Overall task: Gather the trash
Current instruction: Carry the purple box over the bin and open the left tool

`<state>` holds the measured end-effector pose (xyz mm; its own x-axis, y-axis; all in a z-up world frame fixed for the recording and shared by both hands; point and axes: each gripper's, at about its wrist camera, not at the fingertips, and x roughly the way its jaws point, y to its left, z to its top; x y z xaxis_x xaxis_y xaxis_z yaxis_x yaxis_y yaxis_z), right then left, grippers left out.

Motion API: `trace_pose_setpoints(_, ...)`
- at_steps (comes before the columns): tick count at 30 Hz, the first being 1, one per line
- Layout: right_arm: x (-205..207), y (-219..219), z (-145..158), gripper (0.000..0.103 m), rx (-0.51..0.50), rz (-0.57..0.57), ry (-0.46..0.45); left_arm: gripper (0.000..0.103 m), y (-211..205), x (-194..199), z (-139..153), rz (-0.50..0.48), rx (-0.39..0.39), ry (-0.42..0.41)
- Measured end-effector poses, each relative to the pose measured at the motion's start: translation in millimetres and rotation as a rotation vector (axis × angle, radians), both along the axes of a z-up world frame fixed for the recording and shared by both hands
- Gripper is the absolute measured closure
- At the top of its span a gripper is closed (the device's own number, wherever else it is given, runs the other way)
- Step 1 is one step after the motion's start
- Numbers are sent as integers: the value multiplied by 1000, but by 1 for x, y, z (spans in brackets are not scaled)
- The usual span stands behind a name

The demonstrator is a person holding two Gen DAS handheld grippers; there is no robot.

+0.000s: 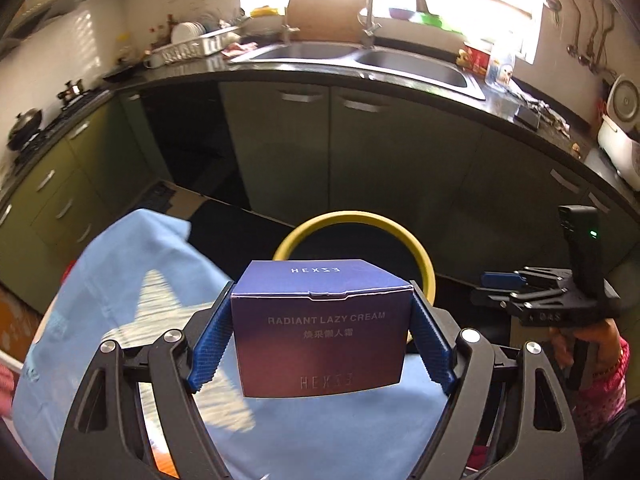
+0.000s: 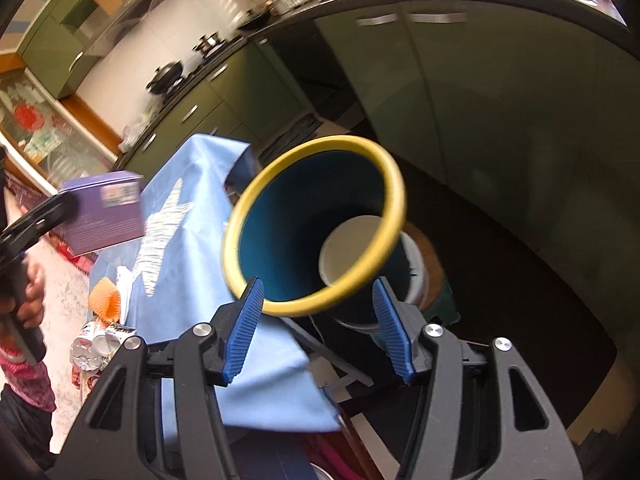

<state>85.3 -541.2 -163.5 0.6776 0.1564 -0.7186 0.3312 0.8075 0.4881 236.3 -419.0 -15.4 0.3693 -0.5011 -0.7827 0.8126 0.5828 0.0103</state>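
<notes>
My left gripper (image 1: 322,320) is shut on a purple cream box (image 1: 320,332) marked RADIANT LAZY CREAM, held in the air above the blue cloth (image 1: 132,320). The box also shows in the right wrist view (image 2: 104,212) at the left. A dark blue bin with a yellow rim (image 2: 316,224) stands just past the box (image 1: 424,268); a white cup (image 2: 350,252) lies at its bottom. My right gripper (image 2: 318,308) is open, its blue fingers on either side of the bin's near rim. It shows at the right in the left wrist view (image 1: 504,280).
A blue cloth (image 2: 188,264) covers a small table. An orange wrapper (image 2: 105,302) and crushed bottles (image 2: 92,352) lie at its near left. Green kitchen cabinets (image 1: 360,152) and a black counter with a steel sink (image 1: 360,58) run behind.
</notes>
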Motion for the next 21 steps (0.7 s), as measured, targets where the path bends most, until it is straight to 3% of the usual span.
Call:
trace_pose_setpoints(6,-20,-28,-20,45,55,-54,4,23,-75,12,-47,-40,67,63)
trace_pose_setpoints(10,-24,-34,-28,45,81,-59,0,22,-100,16,-63,-33,88,75)
trace_pose_setpoints(12,-25,-33,-29,44,83,-54,-2,13,-100,14,-60,-28,68,76)
trace_pose_setpoints(15,-25,-32,-29,44,60,-52,2,8,-84,9,-46,-16,37,47)
trace_pose_setpoints(18,-22,-26,-24,43,31,-48,4,7,-63,5,-28,3,1,34)
trace_pose_setpoints(21,-18,-15,-20,42,12,-26,-4,7,-25,-3,-4,33,-90,52)
